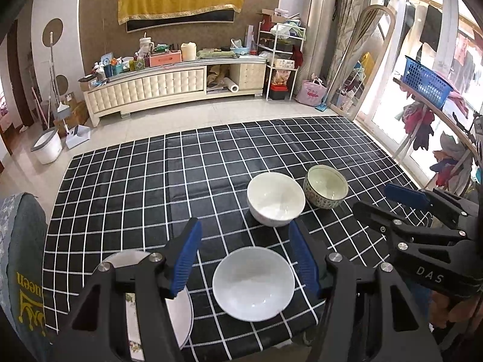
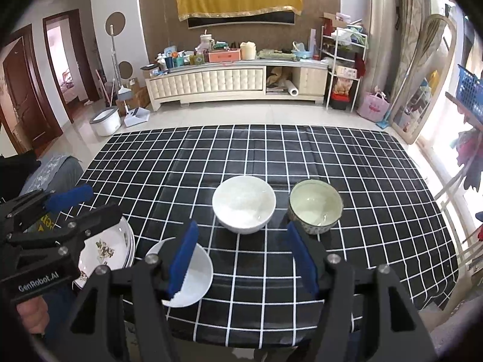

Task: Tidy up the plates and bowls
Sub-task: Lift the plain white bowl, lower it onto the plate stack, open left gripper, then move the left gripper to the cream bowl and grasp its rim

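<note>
While both jaws gape empty, only the right wrist view shows the flowered plate (image 2: 104, 249) unobstructed

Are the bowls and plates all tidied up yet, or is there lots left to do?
Lots left. Done, maybe: the flowered plates look stacked at the table's near left edge. In hand: nothing; the left gripper and right gripper are both open and empty above the cloth. Left: three bowls sit apart, unstacked: the near white bowl, the far white bowl and the patterned bowl.
</note>
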### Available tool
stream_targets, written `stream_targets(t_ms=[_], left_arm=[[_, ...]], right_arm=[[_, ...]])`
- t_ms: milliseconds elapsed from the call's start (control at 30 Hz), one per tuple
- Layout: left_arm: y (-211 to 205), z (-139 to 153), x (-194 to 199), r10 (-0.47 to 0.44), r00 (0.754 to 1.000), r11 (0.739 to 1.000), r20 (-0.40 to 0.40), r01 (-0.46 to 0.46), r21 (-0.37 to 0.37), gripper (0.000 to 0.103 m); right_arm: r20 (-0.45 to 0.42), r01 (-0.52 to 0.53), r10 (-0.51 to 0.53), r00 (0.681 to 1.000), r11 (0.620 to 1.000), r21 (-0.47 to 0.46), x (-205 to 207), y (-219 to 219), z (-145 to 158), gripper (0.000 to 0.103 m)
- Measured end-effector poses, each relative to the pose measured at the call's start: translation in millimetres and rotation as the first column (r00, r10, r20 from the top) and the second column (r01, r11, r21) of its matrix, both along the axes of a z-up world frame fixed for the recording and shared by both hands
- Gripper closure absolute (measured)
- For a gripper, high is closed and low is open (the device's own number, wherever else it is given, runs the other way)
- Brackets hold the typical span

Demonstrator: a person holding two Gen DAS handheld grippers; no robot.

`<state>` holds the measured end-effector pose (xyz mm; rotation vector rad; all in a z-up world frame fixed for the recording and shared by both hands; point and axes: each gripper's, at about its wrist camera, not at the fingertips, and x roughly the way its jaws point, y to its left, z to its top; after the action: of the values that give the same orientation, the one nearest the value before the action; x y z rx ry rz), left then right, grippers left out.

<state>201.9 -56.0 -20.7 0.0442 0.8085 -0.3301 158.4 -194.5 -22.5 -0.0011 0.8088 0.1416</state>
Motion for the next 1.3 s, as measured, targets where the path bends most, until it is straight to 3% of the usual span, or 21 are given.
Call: stream_targets(t_ms=[600, 1033, 1300], left_arm=[[-30, -27, 80, -0.022, 0.995, 1.0, -0.098, 0.024, 0.014, 0.045], [-45, -85, 134, -0.034, 0.971, 0.997, -0.235, 0.05, 0.059, 0.045], [-53, -117, 152, -0.048, 0.949, 0.993, -0.31, 0.078, 0.086, 0.047]], right_arm=[[-0.073, -0.016, 0.016, 0.997, 1.0, 0.012, 74, -20, -20, 0.036], [-0.207, -0.008, 0.01, 0.978, 1.0, 0.012, 131, -26, -76, 0.036], [-0.254, -0.024, 0.026, 0.967, 1.0, 0.011, 146, -28, -104, 0.036]])
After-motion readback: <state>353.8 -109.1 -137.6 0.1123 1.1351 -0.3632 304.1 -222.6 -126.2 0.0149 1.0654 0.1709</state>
